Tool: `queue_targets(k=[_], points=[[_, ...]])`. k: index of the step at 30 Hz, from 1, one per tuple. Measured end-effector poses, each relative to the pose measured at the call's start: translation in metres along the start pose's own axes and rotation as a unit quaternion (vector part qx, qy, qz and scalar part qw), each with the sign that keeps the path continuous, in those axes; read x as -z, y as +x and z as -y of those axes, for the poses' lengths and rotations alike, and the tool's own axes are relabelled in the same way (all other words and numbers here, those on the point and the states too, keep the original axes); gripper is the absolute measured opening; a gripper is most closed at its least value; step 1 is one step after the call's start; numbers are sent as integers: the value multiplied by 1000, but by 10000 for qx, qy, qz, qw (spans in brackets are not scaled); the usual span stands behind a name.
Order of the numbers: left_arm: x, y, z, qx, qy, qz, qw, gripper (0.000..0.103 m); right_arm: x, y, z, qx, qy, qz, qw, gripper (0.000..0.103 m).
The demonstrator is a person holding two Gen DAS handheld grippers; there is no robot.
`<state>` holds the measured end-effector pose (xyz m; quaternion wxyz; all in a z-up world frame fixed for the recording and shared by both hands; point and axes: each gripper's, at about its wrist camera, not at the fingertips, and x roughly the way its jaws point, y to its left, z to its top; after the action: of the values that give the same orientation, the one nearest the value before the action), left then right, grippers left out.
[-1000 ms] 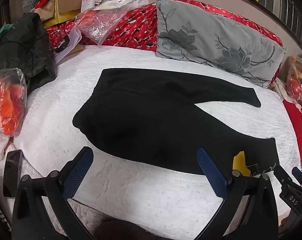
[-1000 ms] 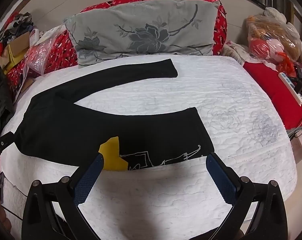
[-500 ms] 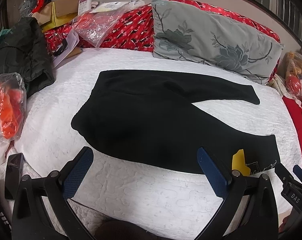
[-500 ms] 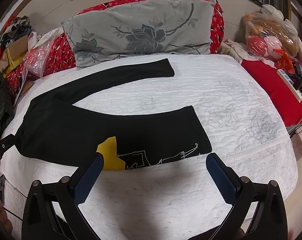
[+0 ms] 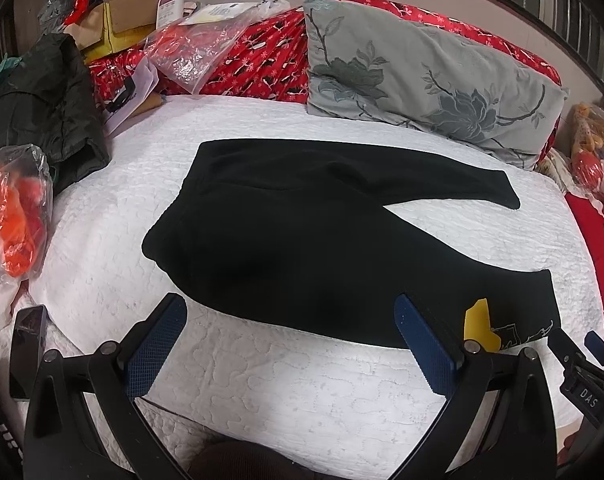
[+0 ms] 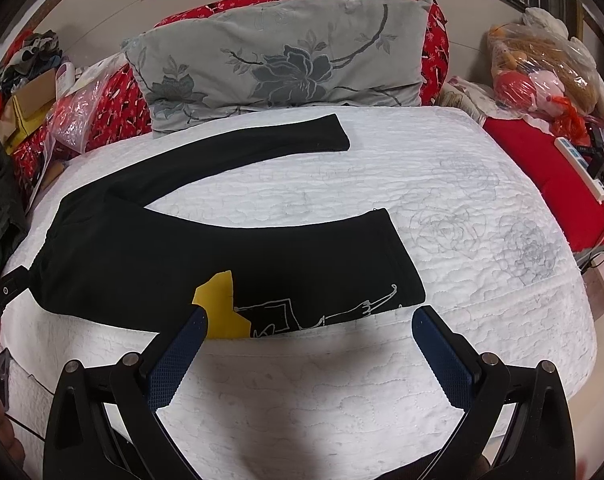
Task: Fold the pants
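White quilted bedding covers a bed (image 5: 262,380) with a grey floral pillow (image 5: 430,80) at its head. Clutter at the left edge, bags and boxes (image 5: 118,24), is partly cut off and hard to identify. Black pants (image 5: 302,248) lie flat across the bed, waist to the left, legs spread apart in a V toward the right. The near leg's cuff carries a yellow patch (image 6: 220,308) and a white line drawing (image 6: 322,314); its subject is unclear. The left gripper (image 5: 288,344) hovers by the pants' near edge, jaws wide apart and empty. The right gripper (image 6: 308,350) hovers by the near cuff, jaws likewise apart. Only the right wrist view shows a white power strip (image 6: 580,168) on red cloth; only the left shows an orange bag (image 5: 14,216).
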<state>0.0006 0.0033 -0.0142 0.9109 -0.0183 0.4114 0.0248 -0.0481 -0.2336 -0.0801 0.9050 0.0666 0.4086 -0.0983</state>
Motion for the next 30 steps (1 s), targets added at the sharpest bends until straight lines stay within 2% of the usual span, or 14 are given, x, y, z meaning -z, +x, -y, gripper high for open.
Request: queue_targets(k=[30], points=[[1, 5, 2, -27, 25, -121, 9999, 103, -1, 2, 7, 92, 143, -10, 9999, 103]])
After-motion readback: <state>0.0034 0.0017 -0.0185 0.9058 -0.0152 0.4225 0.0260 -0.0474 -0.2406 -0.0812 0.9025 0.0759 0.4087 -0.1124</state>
